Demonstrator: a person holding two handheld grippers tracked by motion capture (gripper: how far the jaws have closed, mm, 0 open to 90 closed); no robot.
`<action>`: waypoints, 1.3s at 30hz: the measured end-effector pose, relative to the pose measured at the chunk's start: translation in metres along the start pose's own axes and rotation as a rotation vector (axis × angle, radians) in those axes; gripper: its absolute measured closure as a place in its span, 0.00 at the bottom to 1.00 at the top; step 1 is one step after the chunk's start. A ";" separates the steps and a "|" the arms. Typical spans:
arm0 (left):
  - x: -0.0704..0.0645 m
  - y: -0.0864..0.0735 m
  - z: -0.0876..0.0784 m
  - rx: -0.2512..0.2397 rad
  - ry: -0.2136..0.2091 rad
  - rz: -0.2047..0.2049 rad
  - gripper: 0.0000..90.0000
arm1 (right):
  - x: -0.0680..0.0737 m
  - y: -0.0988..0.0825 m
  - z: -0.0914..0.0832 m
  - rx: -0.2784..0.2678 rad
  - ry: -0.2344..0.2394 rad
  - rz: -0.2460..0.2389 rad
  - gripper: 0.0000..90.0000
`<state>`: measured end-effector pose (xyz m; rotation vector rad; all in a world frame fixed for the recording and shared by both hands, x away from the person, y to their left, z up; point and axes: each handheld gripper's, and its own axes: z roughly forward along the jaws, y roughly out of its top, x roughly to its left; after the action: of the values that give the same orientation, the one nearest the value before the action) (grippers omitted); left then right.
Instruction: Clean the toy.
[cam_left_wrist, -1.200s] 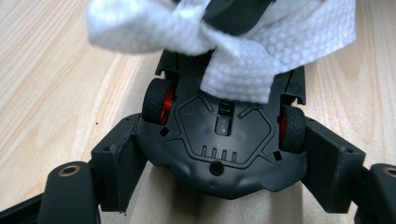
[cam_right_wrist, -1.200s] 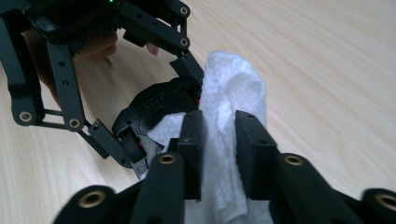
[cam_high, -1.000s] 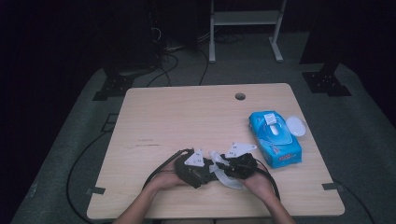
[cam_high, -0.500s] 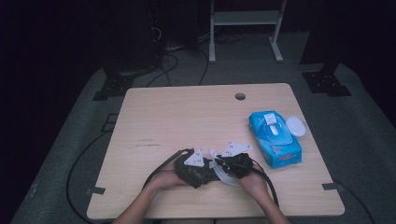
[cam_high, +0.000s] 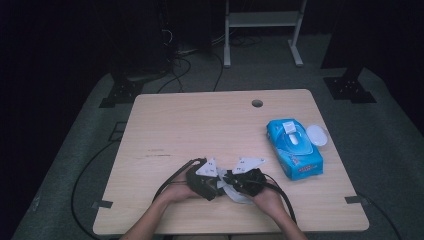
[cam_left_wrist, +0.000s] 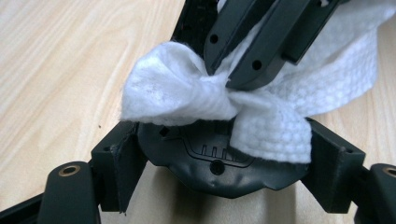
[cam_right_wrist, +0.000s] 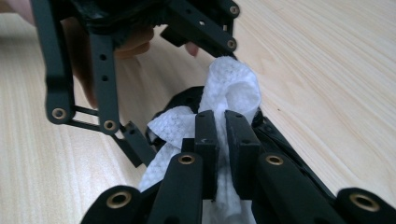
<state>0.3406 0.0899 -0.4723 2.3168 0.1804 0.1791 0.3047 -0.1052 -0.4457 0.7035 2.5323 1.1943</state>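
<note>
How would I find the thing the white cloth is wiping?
Look at the near edge of the wooden table, where the two hands meet. Between the left gripper's wide jaws sits a dark, rounded plastic object. Unlike the blue wipes pack, it lies under the white wipe.

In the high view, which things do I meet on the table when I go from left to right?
Left claw → white wipe → right claw body → blue wipes pack → white lid.

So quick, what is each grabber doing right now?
Left gripper: jaws spread wide around a dark round thing, holding it.
Right gripper: just closed, pinching the white wipe.
</note>
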 end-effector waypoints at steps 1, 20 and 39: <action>0.000 0.000 0.001 0.006 0.001 0.005 0.26 | 0.003 0.002 0.003 0.005 0.014 -0.010 0.93; -0.003 0.000 0.001 0.028 -0.001 0.025 0.26 | 0.015 0.023 0.025 0.034 -0.018 -0.083 0.94; -0.002 -0.001 -0.002 0.013 -0.005 0.015 0.26 | 0.010 0.007 0.009 0.012 0.024 -0.028 0.94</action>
<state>0.3385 0.0915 -0.4719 2.3314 0.1626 0.1797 0.3018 -0.0908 -0.4463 0.6585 2.5624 1.1859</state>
